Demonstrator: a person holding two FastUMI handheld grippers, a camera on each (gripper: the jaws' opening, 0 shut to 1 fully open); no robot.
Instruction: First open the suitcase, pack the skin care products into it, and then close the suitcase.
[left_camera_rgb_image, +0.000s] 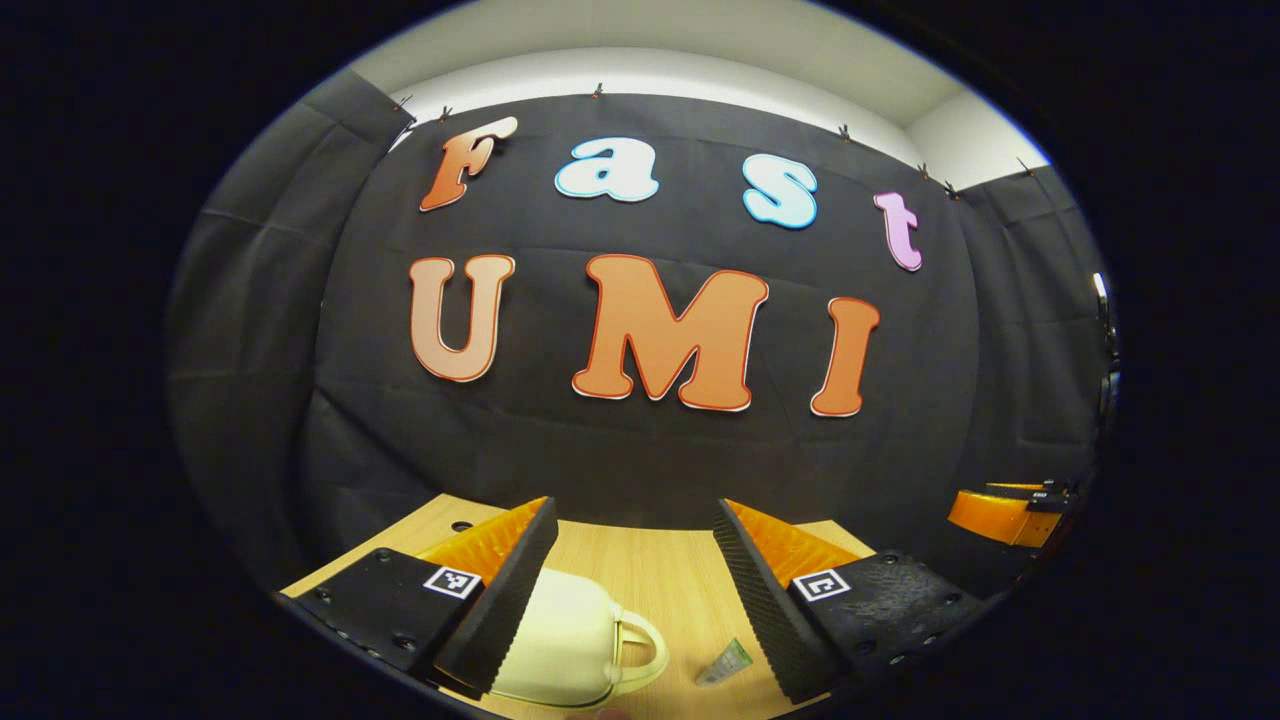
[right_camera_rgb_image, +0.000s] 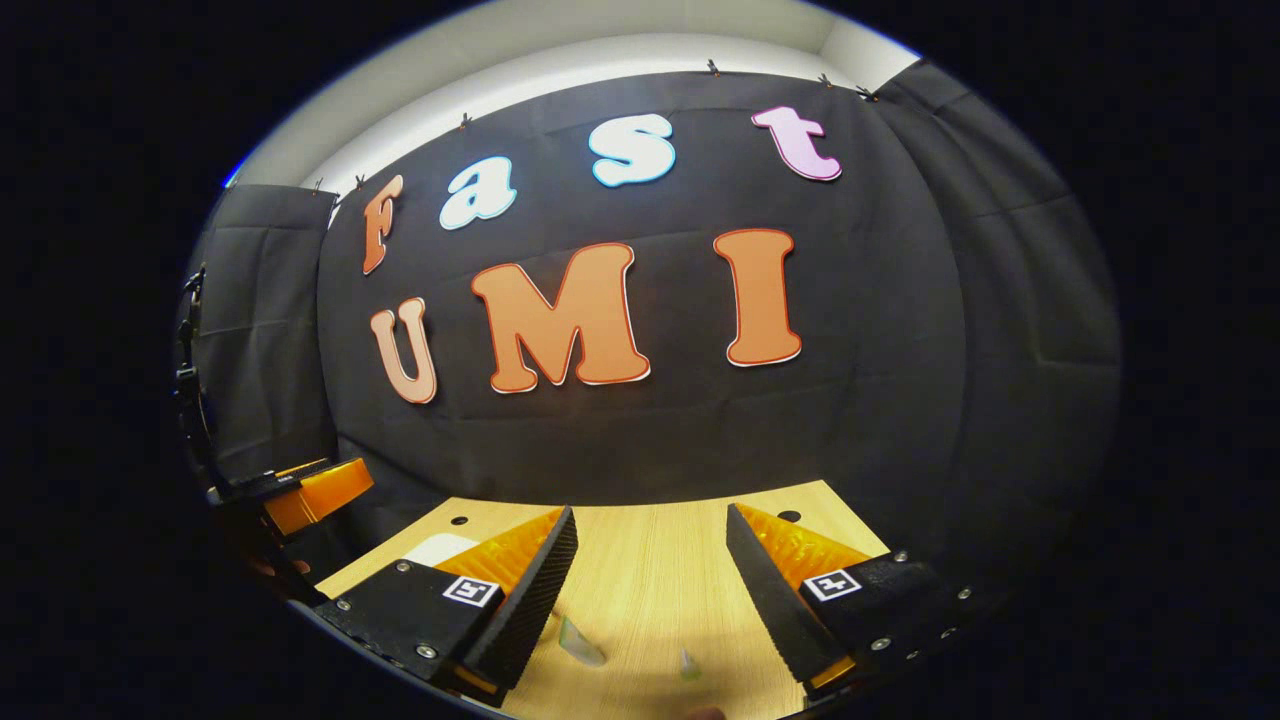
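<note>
Both cameras rode low over the light wooden desk (left_camera_rgb_image: 640, 560), facing its far edge and the black cloth wall (left_camera_rgb_image: 640, 450) close behind. The left gripper view looked from the desk's left part, the right gripper view from farther right. They shared the desk's middle and that wall.

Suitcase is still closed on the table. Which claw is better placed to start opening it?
Left, probably. The cream suitcase lies closed right under the open left claw, its handle between the fingers. The right claw, also open, looks down on bare table and a small tube, with the suitcase off to its side.
</note>
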